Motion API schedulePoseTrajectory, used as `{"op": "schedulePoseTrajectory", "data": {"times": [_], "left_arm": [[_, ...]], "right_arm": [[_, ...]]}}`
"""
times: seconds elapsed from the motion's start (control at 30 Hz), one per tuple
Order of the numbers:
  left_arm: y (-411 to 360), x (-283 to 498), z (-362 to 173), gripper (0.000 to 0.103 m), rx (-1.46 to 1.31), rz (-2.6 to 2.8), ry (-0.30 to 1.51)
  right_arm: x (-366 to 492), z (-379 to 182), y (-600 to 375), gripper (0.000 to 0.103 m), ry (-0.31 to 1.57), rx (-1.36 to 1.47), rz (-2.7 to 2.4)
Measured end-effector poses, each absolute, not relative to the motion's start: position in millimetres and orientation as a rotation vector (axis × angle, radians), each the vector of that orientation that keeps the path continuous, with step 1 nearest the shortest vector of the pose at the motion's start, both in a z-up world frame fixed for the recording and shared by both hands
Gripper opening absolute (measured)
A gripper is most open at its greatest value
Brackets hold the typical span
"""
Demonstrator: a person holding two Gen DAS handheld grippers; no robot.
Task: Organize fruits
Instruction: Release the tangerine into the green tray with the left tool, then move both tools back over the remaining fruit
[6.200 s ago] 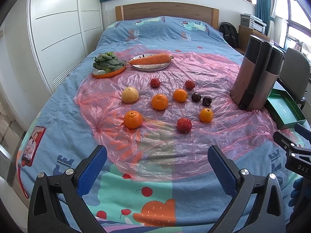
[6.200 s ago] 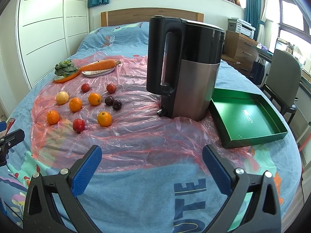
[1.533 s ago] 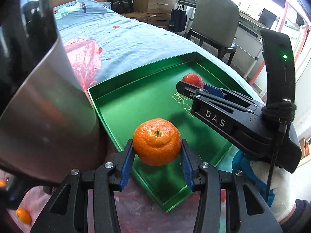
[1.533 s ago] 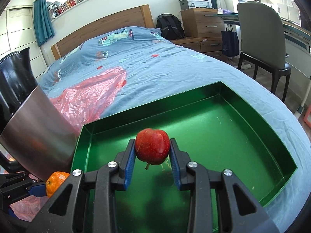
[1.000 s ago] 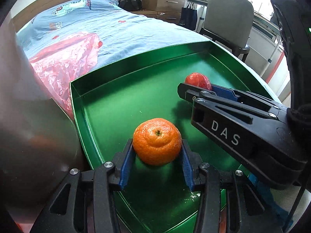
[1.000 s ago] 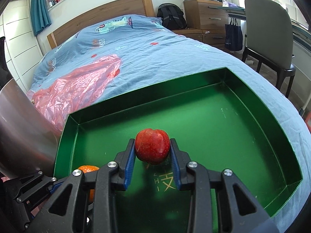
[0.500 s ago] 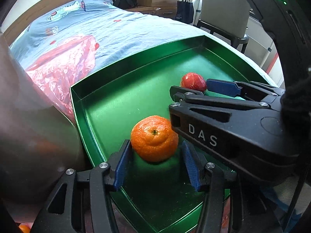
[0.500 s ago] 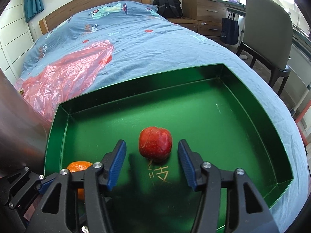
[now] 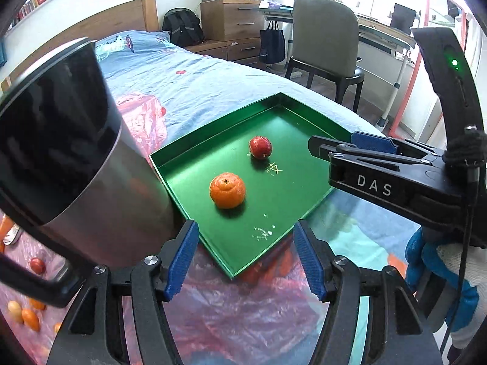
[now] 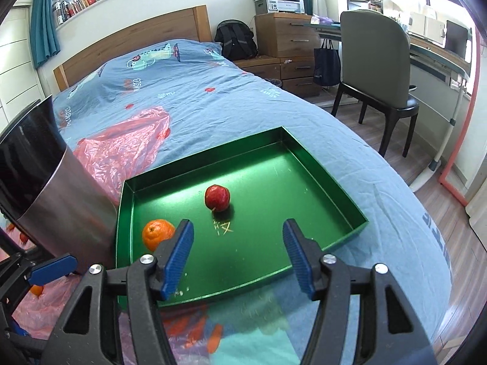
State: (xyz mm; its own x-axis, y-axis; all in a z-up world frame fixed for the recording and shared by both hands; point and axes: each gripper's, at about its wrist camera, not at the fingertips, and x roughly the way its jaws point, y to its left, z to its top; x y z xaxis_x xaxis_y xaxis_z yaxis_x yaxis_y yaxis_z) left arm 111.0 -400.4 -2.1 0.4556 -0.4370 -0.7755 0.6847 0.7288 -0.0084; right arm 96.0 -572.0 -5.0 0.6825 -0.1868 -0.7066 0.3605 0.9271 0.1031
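The round orange mandarin and the small red apple have been released and now lie apart on the floor of the shallow green metal tray on the bed. The left gripper and right gripper have been drawn back, jaws spread and empty. More fruit remains on the pink plastic sheet beside the steel and black kettle, to be fetched next.
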Motion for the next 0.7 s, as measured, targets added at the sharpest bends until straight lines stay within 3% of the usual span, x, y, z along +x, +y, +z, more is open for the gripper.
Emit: {"op": "schedulePoseTrajectory", "data": {"times": [0.33, 0.7], "left_arm": [[-326.2, 64.7, 24.0, 0.065, 0.293, -0.646, 0.818], [-223.8, 39.9, 11.6, 0.065, 0.236, -0.482, 0.815]], "right_arm": [[47.8, 14.1, -511.7, 0.103, 0.751, 0.236, -0.254], [29.2, 22.3, -414.2, 0.103, 0.734, 0.180, -0.073]]}}
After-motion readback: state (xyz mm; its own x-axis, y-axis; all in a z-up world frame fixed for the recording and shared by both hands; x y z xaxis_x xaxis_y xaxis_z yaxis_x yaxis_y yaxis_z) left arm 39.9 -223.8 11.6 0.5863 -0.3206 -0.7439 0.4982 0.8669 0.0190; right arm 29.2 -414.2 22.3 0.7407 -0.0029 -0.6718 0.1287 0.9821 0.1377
